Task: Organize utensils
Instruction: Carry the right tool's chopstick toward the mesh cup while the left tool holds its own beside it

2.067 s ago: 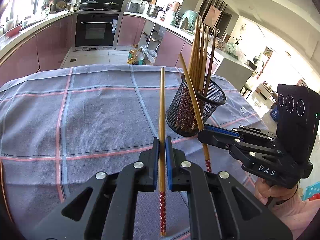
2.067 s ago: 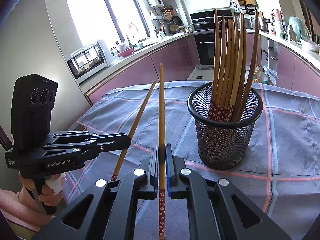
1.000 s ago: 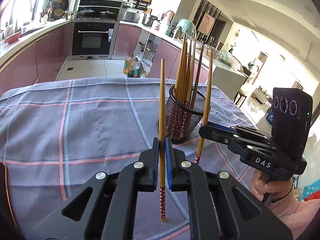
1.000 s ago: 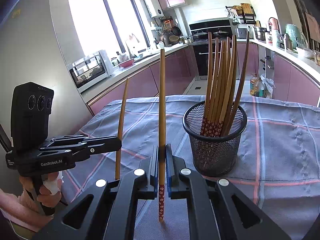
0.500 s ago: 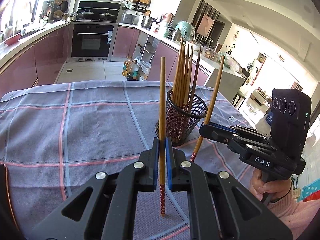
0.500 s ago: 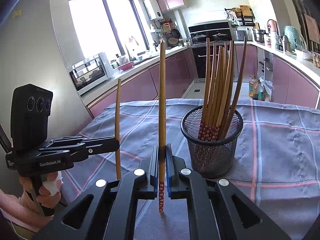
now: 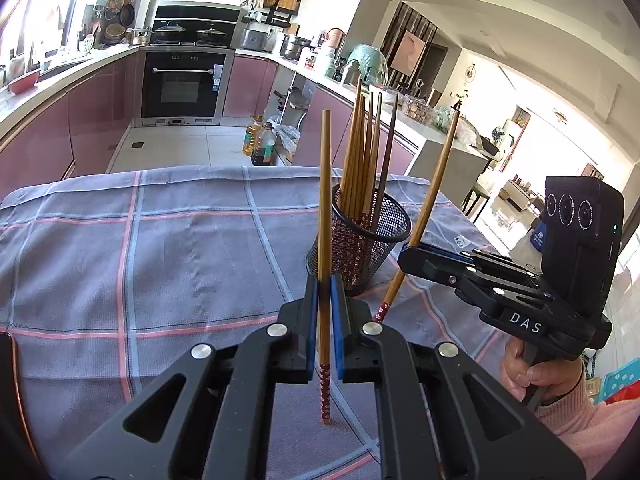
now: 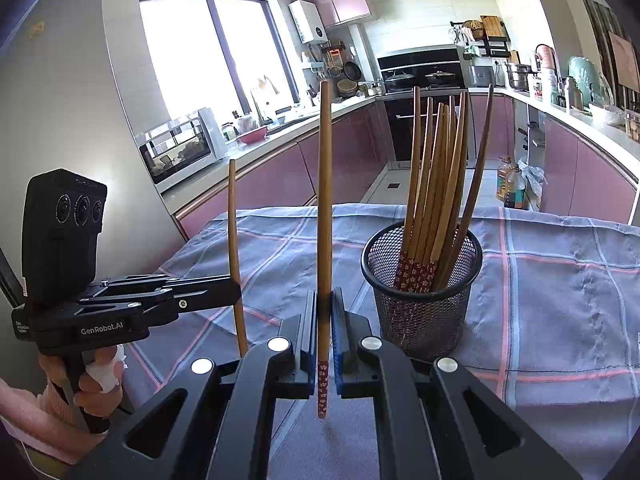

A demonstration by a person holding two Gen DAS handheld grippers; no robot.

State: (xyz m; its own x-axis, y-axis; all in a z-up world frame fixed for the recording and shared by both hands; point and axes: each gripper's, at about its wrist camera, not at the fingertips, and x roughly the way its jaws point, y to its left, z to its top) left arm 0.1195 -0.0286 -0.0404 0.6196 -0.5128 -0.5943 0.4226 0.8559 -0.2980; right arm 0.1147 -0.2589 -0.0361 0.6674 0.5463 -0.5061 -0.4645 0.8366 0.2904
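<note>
Grippers (image 7: pixel 324 300) (image 8: pixel 324 312) pinch slender wooden chopsticks (image 7: pixel 325 200) (image 8: pixel 325 200).

oven (image 7: pixel 186 82) | oil bottles (image 7: pixel 260 140) | microwave, perhaps (image 8: pixel 176 150) | checked cloth (image 7: pixel 160 240)

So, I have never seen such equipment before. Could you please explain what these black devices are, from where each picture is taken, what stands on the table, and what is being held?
There is no robot here. A person holds a black hand tool in each hand, and each tool ends in two fingers that pinch things. A small wide-angle camera sits on each tool and looks forward along its fingers, which is why the room looks curved.

One picture comes from the left gripper, the other from the right gripper. Each view also shows the other tool at its side, with the hand gripping its handle.

On the checked tablecloth stands a black mesh cup with a bundle of wooden chopsticks in it.

Both grippers are shut, each on one chopstick: the left chopstick and the right chopstick, both held almost upright, patterned end down.
</note>
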